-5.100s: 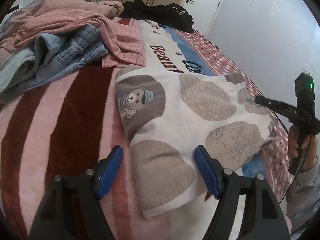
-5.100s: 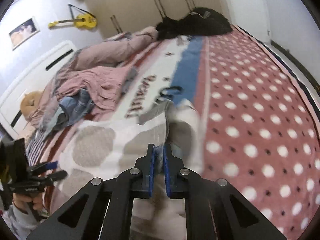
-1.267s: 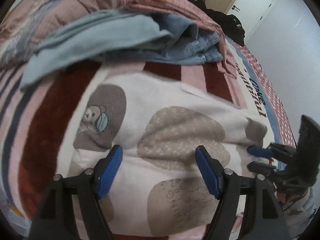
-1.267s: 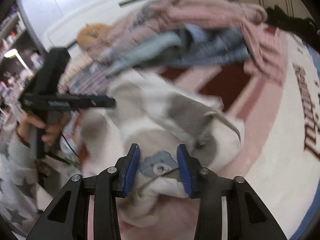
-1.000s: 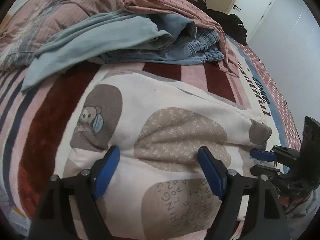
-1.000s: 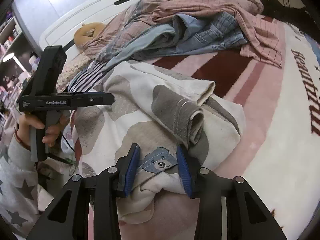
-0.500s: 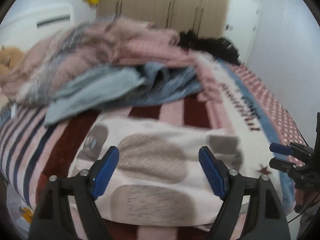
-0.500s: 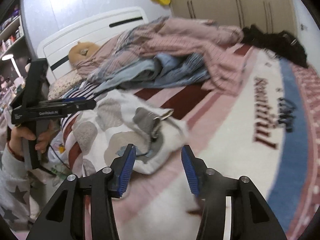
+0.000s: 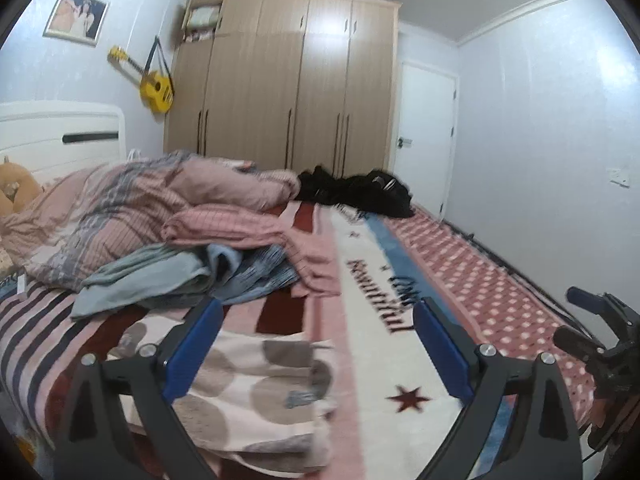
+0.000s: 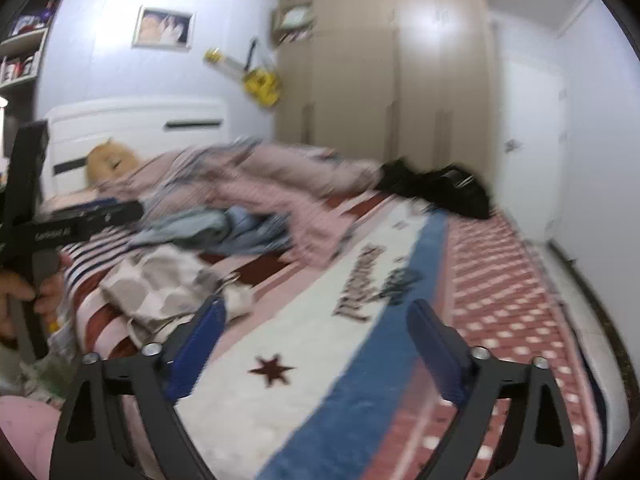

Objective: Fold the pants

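Note:
The folded pants point(image 9: 260, 392), white with grey-brown blotches, lie on the striped blanket near the bed's front edge; in the right wrist view the pants point(image 10: 160, 284) sit left of the fingers. My left gripper point(image 9: 316, 320) hovers above and behind them, its jaws opening, with only blanket showing between the blue pads. My right gripper point(image 10: 316, 312) is off to the right over the white and blue blanket band, its jaws also opening and holding nothing. The right gripper point(image 9: 570, 316) also shows at the left wrist view's right edge. A hand point(image 10: 16, 292) holds the left gripper's handle.
A heap of pink checked and light blue clothes point(image 9: 180, 272) lies behind the pants. Black clothing point(image 9: 360, 196) sits at the bed's far end. A wardrobe point(image 9: 288, 80), a white door point(image 9: 428, 140) and a white headboard point(image 9: 60, 140) stand beyond.
Both grippers have drawn back and risen away from the pants. The right gripper let go of the folded edge and spread wide. The views now tilt up to the room.

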A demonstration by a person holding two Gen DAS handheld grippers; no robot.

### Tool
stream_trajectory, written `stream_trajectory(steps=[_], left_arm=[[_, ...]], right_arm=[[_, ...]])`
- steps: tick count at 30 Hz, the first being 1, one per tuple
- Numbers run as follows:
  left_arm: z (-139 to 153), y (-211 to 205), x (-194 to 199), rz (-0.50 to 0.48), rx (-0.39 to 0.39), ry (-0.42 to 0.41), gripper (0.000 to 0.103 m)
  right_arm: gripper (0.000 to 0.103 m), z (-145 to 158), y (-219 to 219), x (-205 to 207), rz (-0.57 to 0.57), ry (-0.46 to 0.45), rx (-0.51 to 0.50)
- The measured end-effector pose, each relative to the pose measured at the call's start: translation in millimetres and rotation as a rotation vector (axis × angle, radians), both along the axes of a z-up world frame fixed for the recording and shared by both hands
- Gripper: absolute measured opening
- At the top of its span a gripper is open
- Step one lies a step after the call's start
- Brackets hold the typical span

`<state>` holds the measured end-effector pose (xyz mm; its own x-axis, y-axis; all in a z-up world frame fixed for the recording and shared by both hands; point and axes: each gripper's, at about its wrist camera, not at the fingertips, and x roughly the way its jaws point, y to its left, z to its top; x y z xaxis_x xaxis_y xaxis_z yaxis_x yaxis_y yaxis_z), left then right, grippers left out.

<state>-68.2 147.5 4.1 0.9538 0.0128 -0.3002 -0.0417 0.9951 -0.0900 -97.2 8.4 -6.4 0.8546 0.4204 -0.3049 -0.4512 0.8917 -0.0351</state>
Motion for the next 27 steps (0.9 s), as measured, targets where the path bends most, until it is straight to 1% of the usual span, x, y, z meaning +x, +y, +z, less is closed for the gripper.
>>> stream_trajectory(steps=[1,4,8,10,27], left_arm=[[0.9,-6.0,-4.5,0.001,0.006,-0.017,0.1],[2.1,-21.1,-13.5,-0.004,0.035,-0.047,0.1],[0.7,-32.5,-16.2,-0.006,0.061,-0.045,0.1],[0.1,-36.0,-16.9,-0.011,0.061,-0.042,0.1],[-1.1,-46.4,-20.0,-0.039,0.033,-0.036,0.1]], right_arm=[[0.103,1.8,-8.3,-9.8,-0.035,-0.024,0.013],[0.102,4.3,-22.7,-24.8,-0.081,-0.041,0.037],[0.102,5.2,-36.5,-37.6,-0.121,-0.043,0.061],[0.102,6.6,-39.6,-39.0,-0.134,-0.044,0.06],[0.102,8.2,-46.4,-45.2,-0.152,-0.036,0.071]])
